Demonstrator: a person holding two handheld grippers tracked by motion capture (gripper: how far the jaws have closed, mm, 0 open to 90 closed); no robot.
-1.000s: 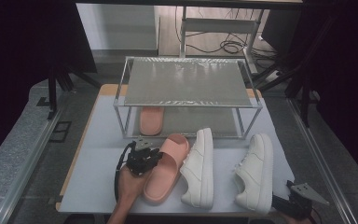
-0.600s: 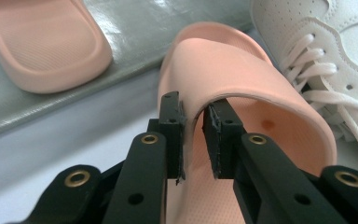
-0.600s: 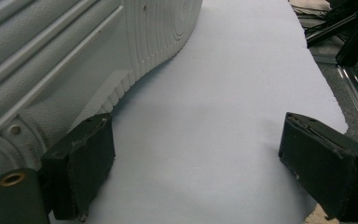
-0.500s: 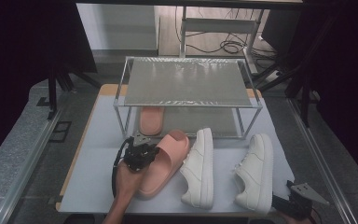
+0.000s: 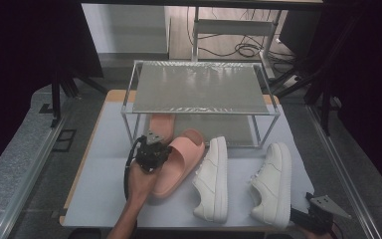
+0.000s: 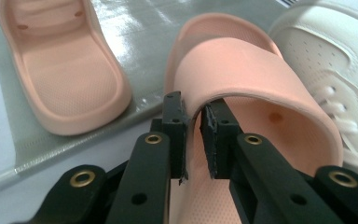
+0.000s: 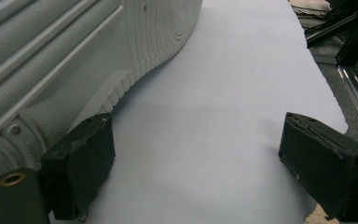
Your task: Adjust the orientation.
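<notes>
Left gripper view shows the left gripper (image 6: 193, 135) pinching the strap edge of the pink slide (image 6: 261, 93), just in front of the shelf rack (image 5: 201, 112); probably light, soft foam, best held there; right gripper (image 7: 193, 172) spread beside a white sneaker (image 7: 74, 56).

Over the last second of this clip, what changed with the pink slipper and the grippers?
The left gripper has just been closing its jaws on the strap of the pink foam slide slipper and has carried it up the table towards the metal shoe rack. The second pink slipper under the rack, both white sneakers and the open right gripper stayed put.
</notes>
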